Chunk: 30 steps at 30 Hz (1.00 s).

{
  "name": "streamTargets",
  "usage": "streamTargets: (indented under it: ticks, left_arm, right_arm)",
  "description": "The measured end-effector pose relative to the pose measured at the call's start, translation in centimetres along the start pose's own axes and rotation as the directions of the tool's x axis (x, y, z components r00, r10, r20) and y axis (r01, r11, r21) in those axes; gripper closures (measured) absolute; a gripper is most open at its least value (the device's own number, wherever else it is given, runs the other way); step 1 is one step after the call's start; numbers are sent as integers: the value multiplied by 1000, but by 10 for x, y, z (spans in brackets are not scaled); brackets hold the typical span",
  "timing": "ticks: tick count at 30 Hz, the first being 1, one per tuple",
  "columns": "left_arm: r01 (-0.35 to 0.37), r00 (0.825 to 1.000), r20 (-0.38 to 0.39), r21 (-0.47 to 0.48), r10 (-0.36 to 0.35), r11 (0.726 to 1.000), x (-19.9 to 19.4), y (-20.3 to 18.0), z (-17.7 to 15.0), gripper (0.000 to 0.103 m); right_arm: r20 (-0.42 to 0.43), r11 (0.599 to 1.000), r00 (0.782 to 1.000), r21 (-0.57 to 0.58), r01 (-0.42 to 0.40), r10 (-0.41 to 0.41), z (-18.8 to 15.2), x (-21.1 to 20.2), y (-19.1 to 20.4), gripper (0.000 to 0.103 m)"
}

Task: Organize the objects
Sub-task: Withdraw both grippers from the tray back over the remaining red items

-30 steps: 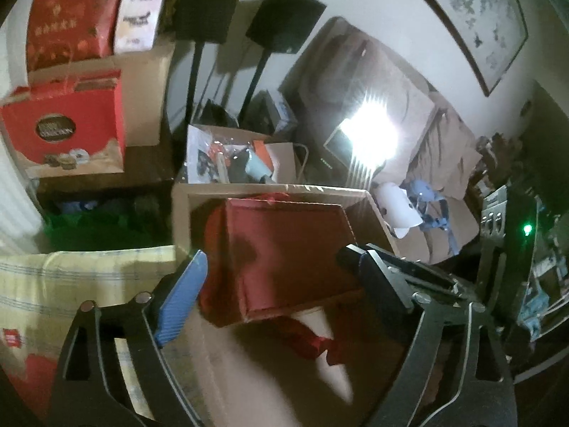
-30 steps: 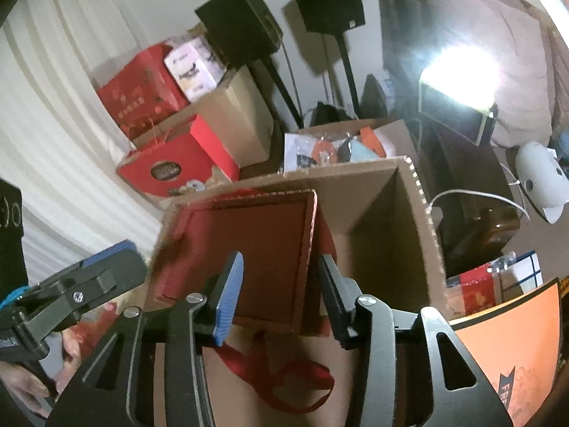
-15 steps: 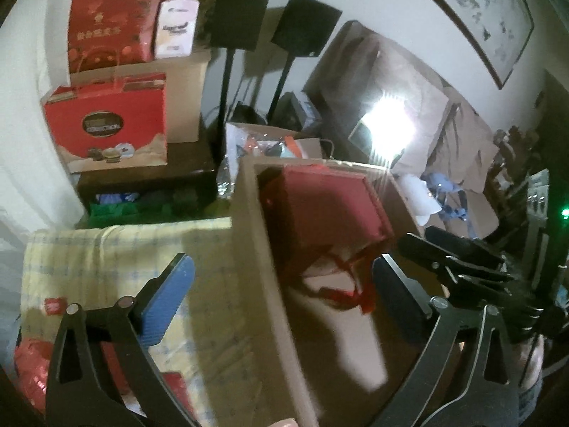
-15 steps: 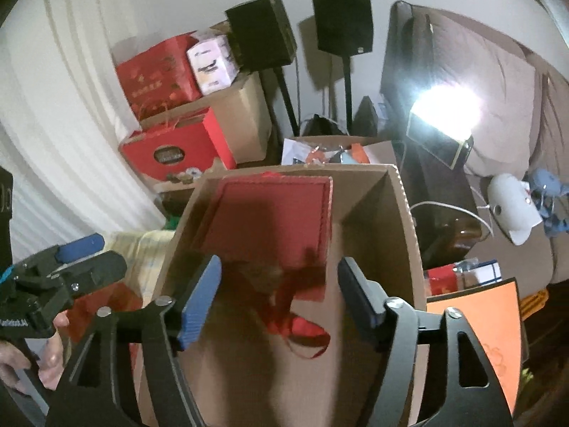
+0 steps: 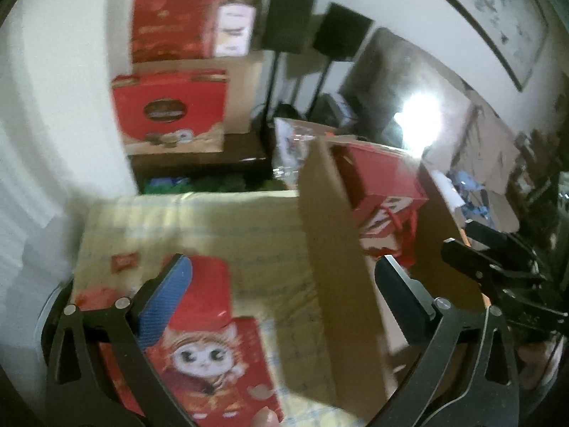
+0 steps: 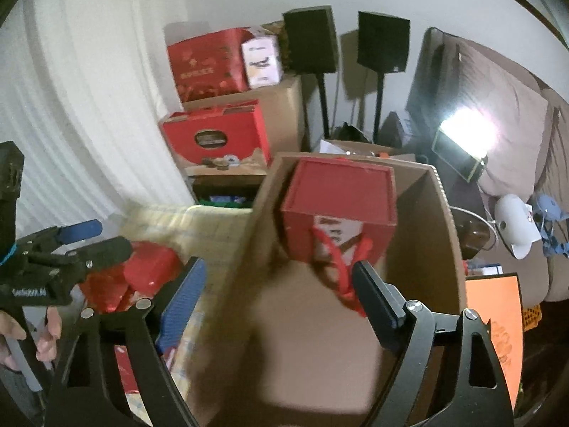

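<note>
A red gift bag (image 6: 339,210) with red ribbon handles lies inside an open cardboard box (image 6: 256,213); it also shows in the left wrist view (image 5: 384,178), with the box wall (image 5: 330,256) in front. My right gripper (image 6: 277,295) is open and empty above the box's near end. My left gripper (image 5: 284,284) is open and empty over a yellow checked cloth (image 5: 213,224), above a red packet with a cartoon cat (image 5: 209,363) and a red tin (image 5: 206,291). The left gripper shows in the right wrist view (image 6: 78,242).
Red gift boxes (image 6: 217,138) and cardboard cartons (image 6: 284,106) are stacked at the back. Two black speakers on stands (image 6: 309,42) stand by the wall. A bright lamp (image 6: 462,135) glares at right. An orange card (image 6: 494,320) lies right of the box.
My right gripper opened, let go of the red bag in the box and pulled back. My left gripper swung left from the box to over the cloth and the red packets.
</note>
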State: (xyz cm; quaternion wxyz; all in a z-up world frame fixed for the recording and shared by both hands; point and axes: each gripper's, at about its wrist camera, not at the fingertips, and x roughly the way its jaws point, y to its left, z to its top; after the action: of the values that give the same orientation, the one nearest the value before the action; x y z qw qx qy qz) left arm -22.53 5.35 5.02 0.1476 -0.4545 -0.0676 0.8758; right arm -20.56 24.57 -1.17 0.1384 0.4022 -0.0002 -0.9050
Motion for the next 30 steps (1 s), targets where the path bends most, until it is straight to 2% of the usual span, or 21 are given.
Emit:
streamTargets:
  ticks: [11, 19, 30]
  left_arm:
    - [-62, 995, 71, -48, 66, 997, -36, 51, -17, 0]
    - [-81, 994, 67, -92, 87, 992, -50, 95, -38, 0]
    - [-174, 980, 80, -109, 184, 979, -57, 142, -74, 0]
  right_arm:
    - [-9, 998, 999, -52, -43, 42, -8, 5, 53, 16]
    - [-28, 991, 994, -80, -110, 108, -15, 18, 94, 16]
    - [-63, 981, 985, -102, -165, 160, -25, 44, 137, 16]
